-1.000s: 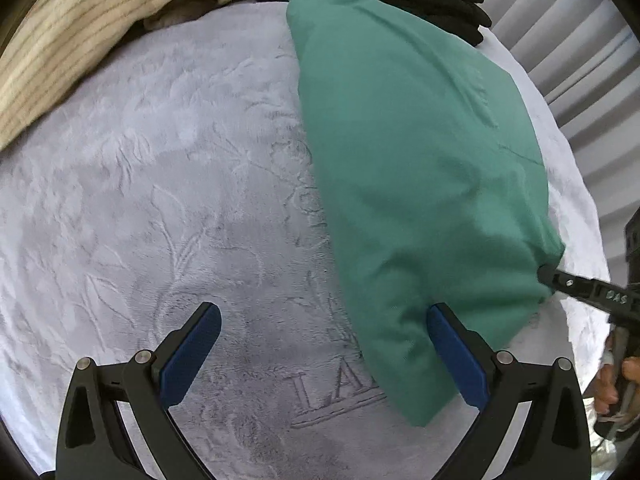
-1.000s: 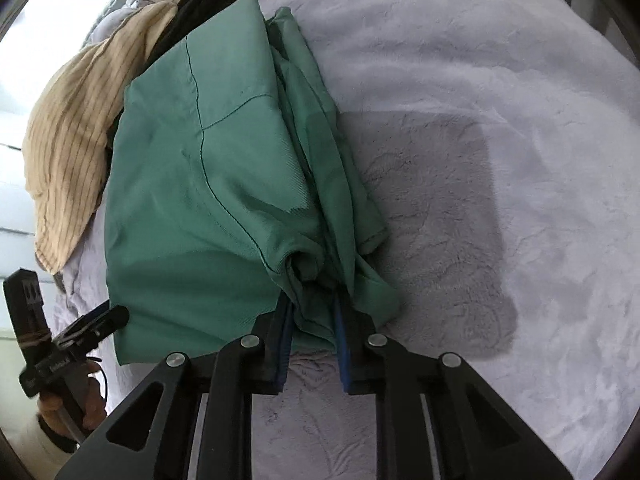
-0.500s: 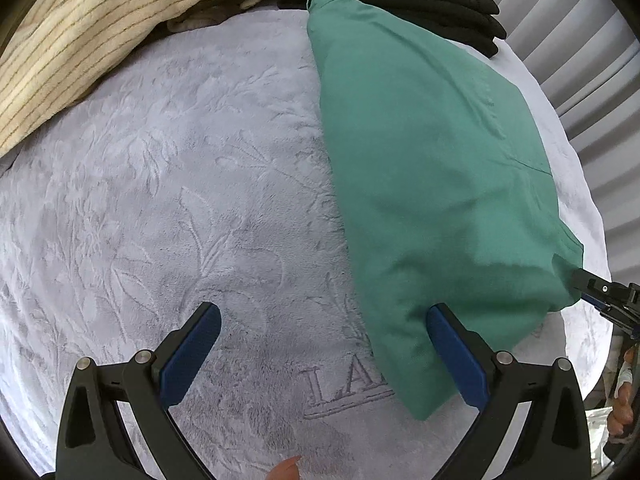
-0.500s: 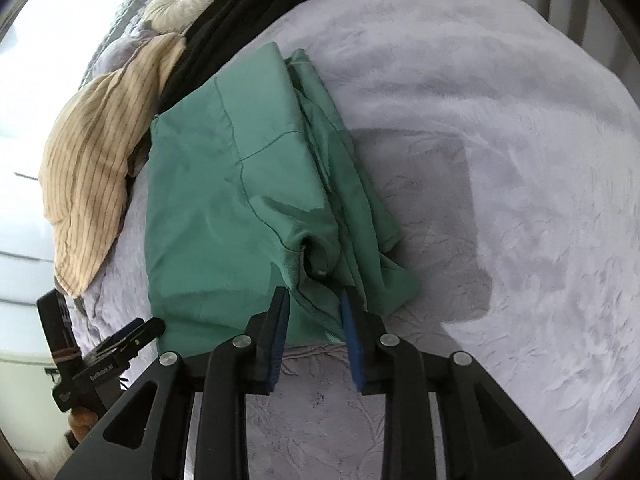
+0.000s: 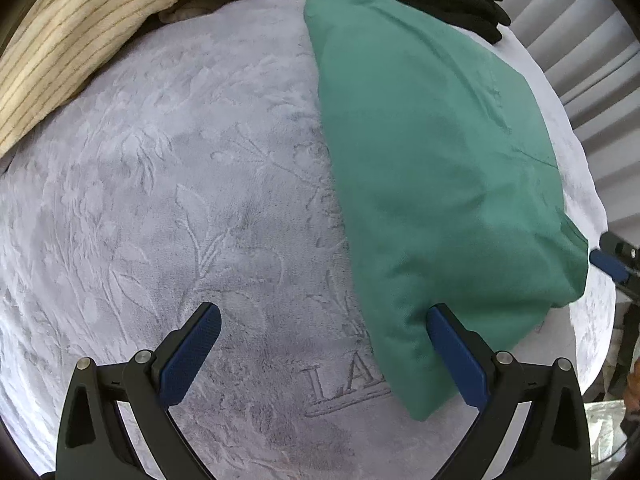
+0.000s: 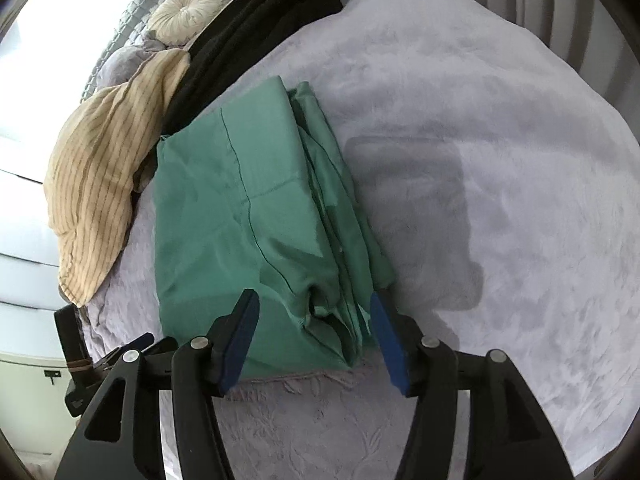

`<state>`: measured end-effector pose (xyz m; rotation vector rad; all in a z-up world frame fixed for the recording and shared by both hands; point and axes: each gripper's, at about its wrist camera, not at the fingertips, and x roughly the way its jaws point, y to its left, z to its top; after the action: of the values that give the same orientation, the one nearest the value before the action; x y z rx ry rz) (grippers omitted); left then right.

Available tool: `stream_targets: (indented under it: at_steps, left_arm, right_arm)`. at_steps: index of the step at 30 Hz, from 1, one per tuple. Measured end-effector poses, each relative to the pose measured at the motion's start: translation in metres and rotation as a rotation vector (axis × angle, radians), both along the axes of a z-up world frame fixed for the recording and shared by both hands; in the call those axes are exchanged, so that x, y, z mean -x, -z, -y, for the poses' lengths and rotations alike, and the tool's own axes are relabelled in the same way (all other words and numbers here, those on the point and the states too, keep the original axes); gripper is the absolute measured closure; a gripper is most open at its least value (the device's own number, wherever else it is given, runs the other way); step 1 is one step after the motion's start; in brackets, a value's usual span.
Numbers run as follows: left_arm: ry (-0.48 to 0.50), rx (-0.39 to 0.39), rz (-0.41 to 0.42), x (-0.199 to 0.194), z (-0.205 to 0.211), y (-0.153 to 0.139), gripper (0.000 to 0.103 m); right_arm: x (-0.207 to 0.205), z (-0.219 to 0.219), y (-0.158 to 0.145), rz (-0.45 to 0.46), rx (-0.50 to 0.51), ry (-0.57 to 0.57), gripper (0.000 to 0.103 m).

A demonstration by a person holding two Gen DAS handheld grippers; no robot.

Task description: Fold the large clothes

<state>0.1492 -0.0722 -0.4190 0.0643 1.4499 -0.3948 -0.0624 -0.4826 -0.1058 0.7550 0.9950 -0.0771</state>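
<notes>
A green garment (image 6: 240, 220) lies folded into a thick rectangle on the pale plush blanket (image 6: 500, 160). My right gripper (image 6: 314, 300) hovers over its near edge. Its jaws are opening, the bunched layers of the fold lie between them, and the pads do not press on the cloth. In the left wrist view the same green garment (image 5: 432, 184) fills the right half. My left gripper (image 5: 322, 316) stands wide open above the blanket (image 5: 160, 200), its right finger over the garment's near corner and nothing gripped. A blue pad of the right gripper (image 5: 608, 264) shows at the garment's right corner.
A beige striped garment (image 6: 100, 184) and a black garment (image 6: 256, 32) lie heaped beyond the green one, with a round cushion (image 6: 188, 12) behind them. White slatted panels (image 5: 592, 60) rise past the bed's far side. The blanket's edge drops off at the right in the left wrist view.
The right gripper was shut on the green garment's bunched corner; its jaws have spread apart and let go, and it has lifted a little. The left gripper stays open in place.
</notes>
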Motion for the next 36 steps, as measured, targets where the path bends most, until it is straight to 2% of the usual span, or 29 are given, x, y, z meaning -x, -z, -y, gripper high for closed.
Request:
stream_targets:
  at_steps: [1,3,5,9,11,17,22,23,24,25,26,28,29,36]
  left_arm:
    - [0.007,0.011,-0.02,-0.001,0.0,0.001,0.0]
    - [0.001,0.046,-0.027,-0.006,-0.001,-0.005,0.0]
    - [0.005,0.128,0.003,-0.015,-0.004,-0.019,0.0]
    - [0.003,0.173,0.059,-0.045,0.002,-0.026,0.0]
    - [0.019,0.257,-0.009,-0.066,0.013,-0.009,0.0]
    - [0.026,0.389,-0.172,-0.095,0.048,0.044,0.0]
    - [0.032,0.404,-0.173,-0.096,0.074,0.054,0.0]
    - [0.032,0.397,-0.167,-0.096,0.077,0.052,0.004]
    - [0.033,0.379,-0.15,-0.093,0.08,0.048,0.011]
    - [0.039,0.365,-0.135,-0.091,0.08,0.045,0.024]
    - [0.04,0.372,-0.125,-0.089,0.077,0.039,0.037]
    - [0.027,0.419,-0.138,-0.089,0.068,0.029,0.05]
    - [0.023,0.438,-0.14,-0.09,0.063,0.023,0.054]
    - [0.059,0.503,-0.085,-0.071,0.027,-0.047,0.054]
  right_arm:
    - [-0.004,0.001,0.001,0.0,-0.002,-0.013,0.039]
    - [-0.009,0.003,0.002,0.0,-0.002,-0.033,0.03]
    - [-0.019,0.008,0.004,0.009,-0.007,-0.064,0.024]
    - [-0.048,0.026,0.016,0.041,-0.053,-0.116,0.024]
    - [-0.07,0.039,0.031,0.05,-0.142,-0.144,0.024]
    - [-0.118,0.047,0.075,0.032,-0.317,-0.224,0.022]
    - [-0.147,0.035,0.079,0.069,-0.398,-0.29,0.022]
    - [-0.15,0.031,0.079,0.068,-0.42,-0.287,0.023]
    - [-0.15,0.029,0.078,0.071,-0.444,-0.289,0.034]
    - [-0.15,0.025,0.078,0.074,-0.48,-0.294,0.05]
    - [-0.149,0.022,0.077,0.074,-0.499,-0.296,0.08]
    - [-0.143,0.012,0.066,0.111,-0.532,-0.31,0.081]
    - [-0.141,0.007,0.06,0.129,-0.547,-0.321,0.081]
    - [-0.112,-0.038,0.007,0.218,-0.656,-0.321,0.081]
